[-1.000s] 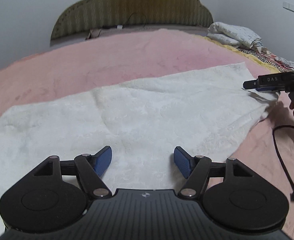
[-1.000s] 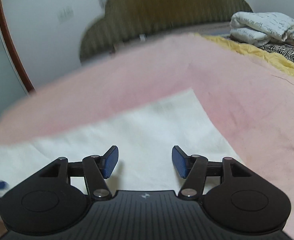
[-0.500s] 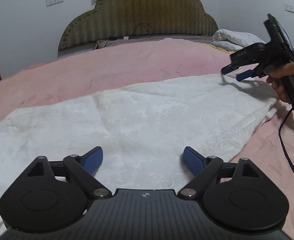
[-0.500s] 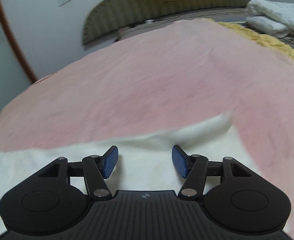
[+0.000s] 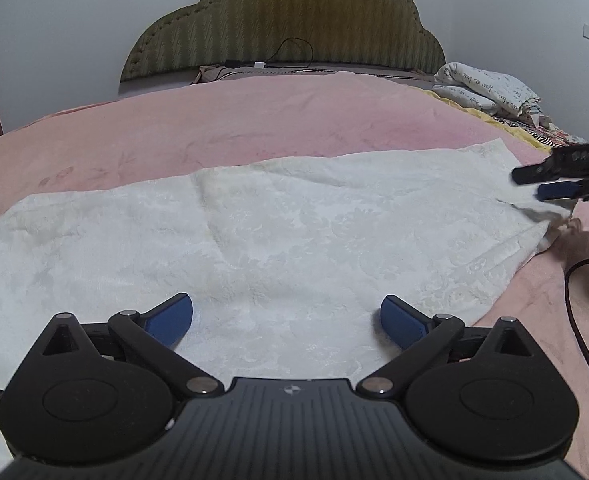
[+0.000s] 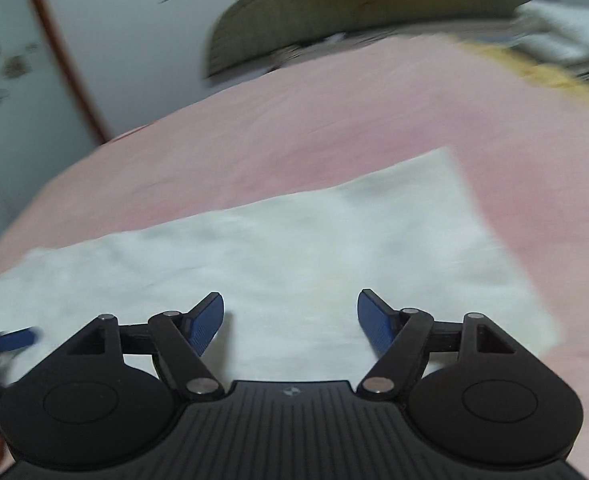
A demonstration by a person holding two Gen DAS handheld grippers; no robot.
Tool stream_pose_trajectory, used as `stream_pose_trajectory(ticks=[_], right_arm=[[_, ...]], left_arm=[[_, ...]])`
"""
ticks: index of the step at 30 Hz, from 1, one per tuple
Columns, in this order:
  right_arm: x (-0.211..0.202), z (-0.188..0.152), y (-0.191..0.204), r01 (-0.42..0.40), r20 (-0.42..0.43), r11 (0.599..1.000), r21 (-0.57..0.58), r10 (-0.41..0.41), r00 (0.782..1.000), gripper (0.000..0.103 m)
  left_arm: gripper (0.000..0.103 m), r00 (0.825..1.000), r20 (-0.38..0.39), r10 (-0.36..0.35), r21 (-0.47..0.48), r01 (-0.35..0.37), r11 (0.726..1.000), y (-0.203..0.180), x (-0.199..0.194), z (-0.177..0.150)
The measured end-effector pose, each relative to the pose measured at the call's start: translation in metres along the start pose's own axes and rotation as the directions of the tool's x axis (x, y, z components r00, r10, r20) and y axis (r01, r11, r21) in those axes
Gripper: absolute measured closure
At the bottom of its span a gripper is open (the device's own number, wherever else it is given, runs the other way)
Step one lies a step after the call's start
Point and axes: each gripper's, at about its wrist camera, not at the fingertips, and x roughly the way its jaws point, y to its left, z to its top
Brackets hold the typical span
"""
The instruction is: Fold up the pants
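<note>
White textured pants (image 5: 294,232) lie spread flat across the pink bed. My left gripper (image 5: 286,312) hovers low over their near edge. Its jaws are opening wide, with only flat cloth beneath and nothing pinched between the blue pads. My right gripper (image 5: 528,182) shows at the far right of the left wrist view, just above the pants' right end. In the blurred right wrist view, the right gripper (image 6: 290,312) is over the pants (image 6: 294,248) with its jaws opening and nothing held. The left gripper (image 6: 10,340) appears at that view's left edge.
A pink bedspread (image 5: 254,120) covers the bed below an olive headboard (image 5: 278,28). Folded bedding (image 5: 490,92) is piled at the back right. A black cable (image 5: 578,320) lies on the spread right of the pants. A wooden-framed door (image 6: 62,60) stands on the left.
My left jaws have spread wider. My right gripper rose above the pants' right end, then came back down beside it, and its jaws have widened. The pants lie as before.
</note>
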Motion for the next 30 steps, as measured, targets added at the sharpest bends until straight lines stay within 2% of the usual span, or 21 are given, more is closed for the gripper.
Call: stream_pose_trajectory(ticks=[1, 2, 3, 5, 6, 7, 9, 12, 15, 16, 19, 22, 25, 29, 30], right_arm=[[-0.012, 0.0, -0.007, 0.001, 0.038, 0.998, 0.064, -0.003, 0.999, 0.027], [-0.023, -0.003, -0.015, -0.056, 0.065, 0.99, 0.126, 0.048, 0.997, 0.027], [-0.031, -0.005, -0.024, -0.15, 0.079, 0.971, 0.187, 0.138, 0.987, 0.027], [-0.039, -0.018, -0.038, -0.331, 0.084, 0.886, 0.324, 0.321, 0.943, 0.027], [-0.039, -0.026, -0.043, -0.373, 0.077, 0.846, 0.382, 0.372, 0.925, 0.027], [-0.039, -0.033, -0.046, -0.381, 0.066, 0.819, 0.428, 0.392, 0.917, 0.027], [-0.039, -0.047, -0.052, -0.374, 0.052, 0.794, 0.479, 0.4, 0.915, 0.027], [-0.03, -0.062, -0.056, -0.401, 0.06, 0.728, 0.557, 0.446, 0.893, 0.027], [-0.026, -0.058, -0.054, -0.411, 0.071, 0.727, 0.55, 0.45, 0.89, 0.027], [-0.025, -0.057, -0.055, -0.425, 0.093, 0.722, 0.546, 0.451, 0.887, 0.027], [-0.015, -0.056, -0.06, -0.429, 0.17, 0.712, 0.556, 0.408, 0.897, 0.03], [-0.008, -0.054, -0.065, -0.43, 0.277, 0.699, 0.572, 0.328, 0.903, 0.03], [-0.001, -0.049, -0.066, -0.401, 0.346, 0.718, 0.569, 0.234, 0.909, 0.03], [0.012, -0.039, -0.066, -0.357, 0.374, 0.739, 0.572, 0.152, 0.915, 0.03], [0.015, -0.036, -0.067, -0.346, 0.372, 0.742, 0.574, 0.141, 0.918, 0.034]], left_arm=[[0.0, 1.0, 0.0, -0.002, -0.002, 0.002, 1.0, 0.0, 0.0, 0.0], [0.0, 1.0, 0.0, -0.002, -0.002, 0.002, 1.0, 0.0, 0.0, 0.0], [0.0, 1.0, -0.001, 0.0, -0.001, 0.0, 1.0, -0.001, 0.001, 0.0], [0.0, 1.0, -0.002, 0.002, 0.002, -0.002, 1.0, -0.002, 0.001, 0.0], [0.0, 1.0, -0.002, 0.003, 0.002, -0.003, 1.0, -0.002, 0.001, 0.0], [0.0, 1.0, -0.002, 0.003, 0.002, -0.003, 1.0, -0.002, 0.001, 0.0], [0.0, 1.0, -0.003, 0.004, 0.004, -0.004, 1.0, -0.002, 0.001, 0.0], [0.0, 1.0, -0.003, 0.005, 0.004, -0.005, 1.0, -0.002, 0.001, 0.0], [0.0, 1.0, -0.004, 0.007, 0.008, -0.007, 1.0, -0.002, 0.002, 0.0], [0.0, 1.0, -0.005, 0.008, 0.009, -0.008, 1.0, -0.002, 0.002, 0.0], [0.0, 1.0, -0.005, 0.007, 0.008, -0.007, 1.0, -0.001, 0.002, 0.0], [0.0, 1.0, -0.006, 0.008, 0.01, -0.008, 1.0, -0.002, 0.002, 0.0], [0.0, 1.0, -0.006, 0.008, 0.01, -0.008, 1.0, -0.002, 0.003, 0.0], [0.0, 1.0, -0.006, 0.007, 0.01, -0.007, 1.0, -0.002, 0.003, 0.0], [0.0, 1.0, -0.006, 0.007, 0.01, -0.007, 1.0, -0.002, 0.003, 0.0]])
